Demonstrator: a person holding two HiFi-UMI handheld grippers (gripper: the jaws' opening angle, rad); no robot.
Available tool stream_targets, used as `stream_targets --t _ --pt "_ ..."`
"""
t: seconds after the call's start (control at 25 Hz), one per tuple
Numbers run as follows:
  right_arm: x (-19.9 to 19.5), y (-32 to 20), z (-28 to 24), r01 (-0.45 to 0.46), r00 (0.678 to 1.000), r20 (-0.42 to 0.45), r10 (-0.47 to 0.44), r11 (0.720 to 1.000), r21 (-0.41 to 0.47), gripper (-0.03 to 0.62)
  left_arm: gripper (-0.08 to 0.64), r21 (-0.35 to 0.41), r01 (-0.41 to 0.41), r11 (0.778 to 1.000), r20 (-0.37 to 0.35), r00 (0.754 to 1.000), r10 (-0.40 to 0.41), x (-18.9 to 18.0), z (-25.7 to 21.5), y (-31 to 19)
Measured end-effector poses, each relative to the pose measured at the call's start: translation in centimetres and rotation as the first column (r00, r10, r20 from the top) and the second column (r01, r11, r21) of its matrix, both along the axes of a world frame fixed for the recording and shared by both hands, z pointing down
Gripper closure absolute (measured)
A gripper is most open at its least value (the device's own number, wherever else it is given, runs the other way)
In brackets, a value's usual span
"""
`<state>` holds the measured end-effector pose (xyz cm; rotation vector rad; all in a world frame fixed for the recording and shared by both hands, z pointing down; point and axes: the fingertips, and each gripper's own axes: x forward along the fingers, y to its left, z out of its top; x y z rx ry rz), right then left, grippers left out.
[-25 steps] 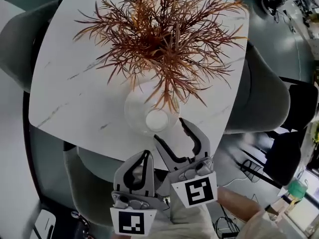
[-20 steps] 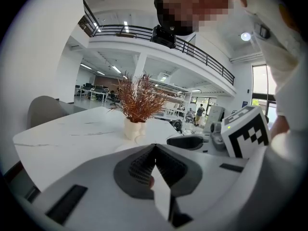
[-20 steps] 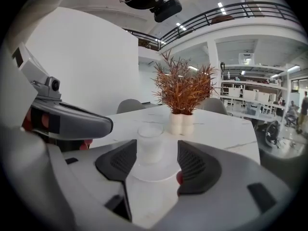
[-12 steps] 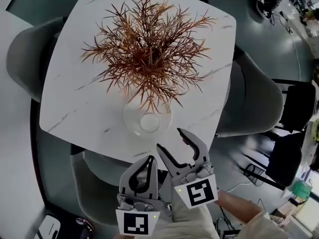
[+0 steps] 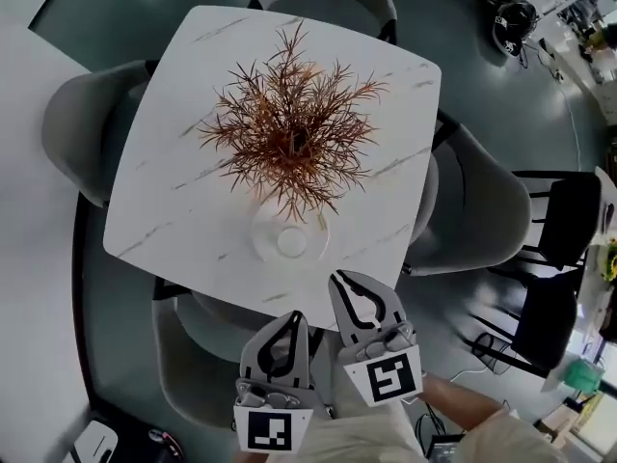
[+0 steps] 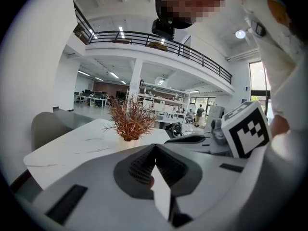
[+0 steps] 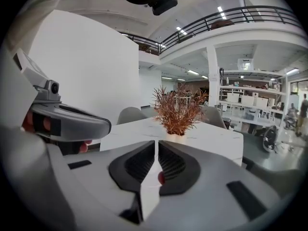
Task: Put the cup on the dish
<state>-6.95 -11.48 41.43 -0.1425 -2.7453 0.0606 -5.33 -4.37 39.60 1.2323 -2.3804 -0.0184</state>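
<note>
A: In your head view the dish [image 5: 264,249] is hard to pick out. It is clear or very pale and nearly melts into the white marbled counter [image 5: 183,201]. The lowest fronds of the plant [image 5: 289,138] lie over its far edge, and the plant's pot is hidden under the foliage.

B: The cup [image 5: 292,242] is plainer to you. It is a small white round seen from straight above, sitting inside the dish in the lower middle of the frame, close to the counter's near edge. You cannot make out its height or any handle.

A: In your two gripper views something pale shows under the plant, just over the jaw tips. Whether it is the pot, the cup or the dish, I cannot tell.

B: Your left hand-held gripper [image 6: 154,147] has its jaws pressed together and holds nothing. Your right hand-held gripper [image 7: 156,143] has just been closing, and its jaws now meet with nothing between them. In the head view both sit at the bottom of the frame, apart from the cup.
</note>
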Motion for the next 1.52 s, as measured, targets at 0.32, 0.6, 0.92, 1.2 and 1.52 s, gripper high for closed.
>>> stream_targets --t 0.32,0.6,0.92,1.2,1.52 --pt "1.0 -0.3 -5.0 0.004 0.999 0.033 -0.004 1.0 0.005 0.588 0.557 0.001 0.025 1.0 0.035 0.999 -0.025 0.7 -4.3 0.7" --pt "1.9 0.4 -8.5 0.028 0.997 0.067 -0.029 1.0 0.008 0.588 0.557 0.028 0.076 0.997 0.044 0.996 -0.077 1.0 -7.7 1.7" --pt "2.7 0.9 -11.5 0.045 0.994 0.103 -0.046 0.999 0.011 0.588 0.557 0.056 0.072 0.996 0.076 0.994 -0.076 2.0 -10.9 1.8" --pt "3.1 1.7 -13.6 0.072 0.99 0.124 -0.073 0.997 0.009 0.588 0.557 0.064 0.079 0.995 0.116 0.989 -0.086 2.4 -12.9 2.7" --pt "3.6 1.8 -15.9 0.093 0.985 0.144 -0.094 0.996 0.013 0.588 0.557 0.083 0.125 0.989 0.115 0.984 -0.134 3.3 -14.4 4.0"
